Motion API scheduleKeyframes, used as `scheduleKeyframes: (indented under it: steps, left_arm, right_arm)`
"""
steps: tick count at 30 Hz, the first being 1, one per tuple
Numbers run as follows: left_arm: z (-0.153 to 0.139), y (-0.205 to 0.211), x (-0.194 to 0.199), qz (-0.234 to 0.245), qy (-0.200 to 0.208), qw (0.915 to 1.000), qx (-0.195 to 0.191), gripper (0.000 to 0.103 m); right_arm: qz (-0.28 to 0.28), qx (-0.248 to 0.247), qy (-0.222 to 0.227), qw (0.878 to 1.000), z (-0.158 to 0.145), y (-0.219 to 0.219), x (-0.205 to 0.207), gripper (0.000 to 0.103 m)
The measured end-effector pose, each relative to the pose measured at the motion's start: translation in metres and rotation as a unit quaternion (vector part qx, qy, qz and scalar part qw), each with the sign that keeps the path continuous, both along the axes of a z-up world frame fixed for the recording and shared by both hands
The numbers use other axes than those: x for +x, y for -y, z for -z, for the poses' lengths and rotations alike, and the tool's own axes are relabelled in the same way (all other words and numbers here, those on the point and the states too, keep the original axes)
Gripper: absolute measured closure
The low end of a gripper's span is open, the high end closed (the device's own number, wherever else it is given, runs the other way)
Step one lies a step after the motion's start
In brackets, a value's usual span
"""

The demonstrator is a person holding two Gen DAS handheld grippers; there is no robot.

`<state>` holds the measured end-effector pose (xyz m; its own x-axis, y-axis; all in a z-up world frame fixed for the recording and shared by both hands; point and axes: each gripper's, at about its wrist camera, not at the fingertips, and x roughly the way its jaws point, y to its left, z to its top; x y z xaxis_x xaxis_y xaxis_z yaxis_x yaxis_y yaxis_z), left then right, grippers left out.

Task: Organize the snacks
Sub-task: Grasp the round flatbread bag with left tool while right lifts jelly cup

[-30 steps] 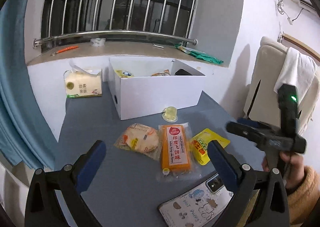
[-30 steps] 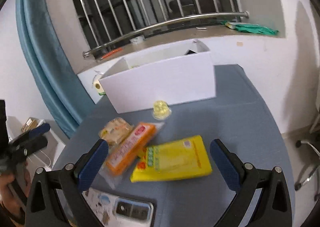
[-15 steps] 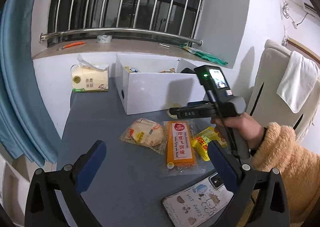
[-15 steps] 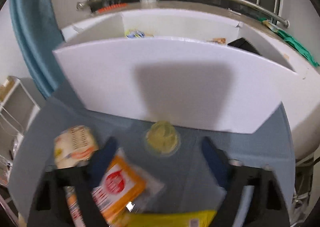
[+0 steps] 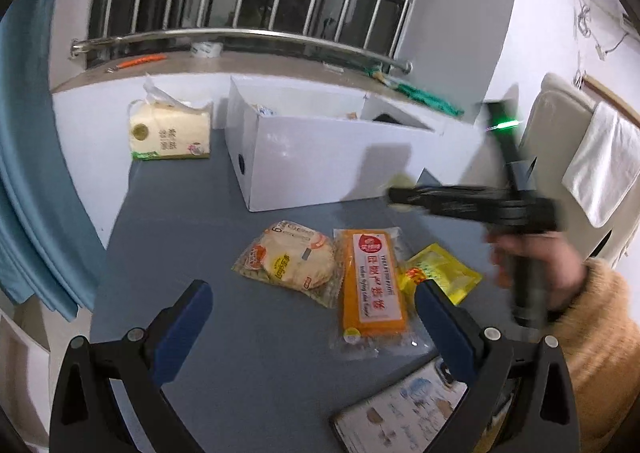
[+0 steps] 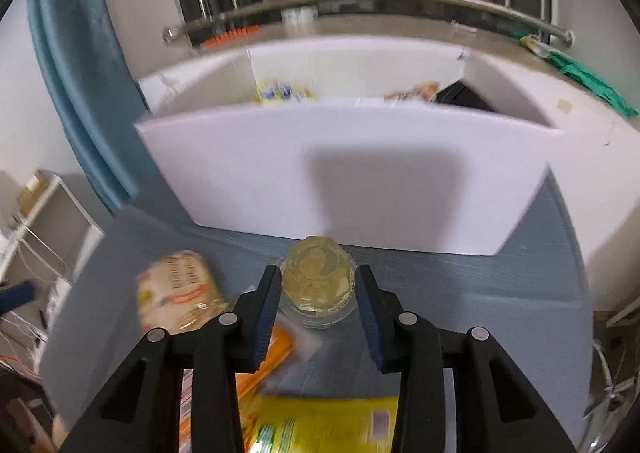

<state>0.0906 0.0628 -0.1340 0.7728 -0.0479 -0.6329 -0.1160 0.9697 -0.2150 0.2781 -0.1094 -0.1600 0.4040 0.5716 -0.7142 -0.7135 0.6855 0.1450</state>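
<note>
A clear yellow jelly cup [image 6: 318, 277] stands on the grey table just in front of the white box [image 6: 360, 181]. My right gripper [image 6: 317, 287] is closing on it, with the blue pads meeting its two sides. In the left wrist view that gripper [image 5: 400, 195] is a blurred black shape held by a hand in a tan sleeve. My left gripper [image 5: 310, 289] hangs open over the table with nothing between its fingers. Below it lie a round cake packet [image 5: 292, 257], an orange biscuit packet [image 5: 372, 281] and a yellow packet [image 5: 440, 269].
The white box [image 5: 320, 161] holds a few snacks. A tissue pack [image 5: 170, 133] stands left of it against the wall. A phone in a cartoon case [image 5: 400, 413] lies at the table's near edge. A blue curtain hangs left, a chair with a towel right.
The right gripper swung in over the snacks to the jelly cup by the box and narrowed its jaws around it. The left gripper sank a little toward the packets.
</note>
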Motion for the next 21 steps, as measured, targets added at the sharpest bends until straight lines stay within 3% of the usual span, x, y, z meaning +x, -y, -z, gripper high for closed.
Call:
scheduleKeyframes:
  steps: [9,16,18,19,21]
  left_arm:
    - [0.039,0.0,0.082,0.061,-0.087,0.9925,0.061,0.0]
    - [0.064,0.003,0.116,0.079,-0.125,0.9865,0.07,0.0]
    - [0.066,-0.003,0.119,0.072,-0.127,0.9879,0.053,0.0]
    - [0.066,-0.007,0.118,0.07,-0.122,0.9891,0.044,0.002]
    - [0.066,-0.007,0.115,0.067,-0.121,0.9881,0.067,0.018]
  right_arm:
    - [0.008,0.082,0.006,0.997,-0.041,0.064,-0.052,0.061]
    - [0.018,0.106,0.015,0.994,-0.048,0.094,-0.089,0.061]
    - [0.021,0.105,0.016,0.994,-0.046,0.098,-0.095,0.061]
    - [0.022,0.106,0.016,0.994,-0.046,0.1,-0.098,0.061]
    - [0.025,0.11,0.014,0.994,-0.044,0.104,-0.102,0.061]
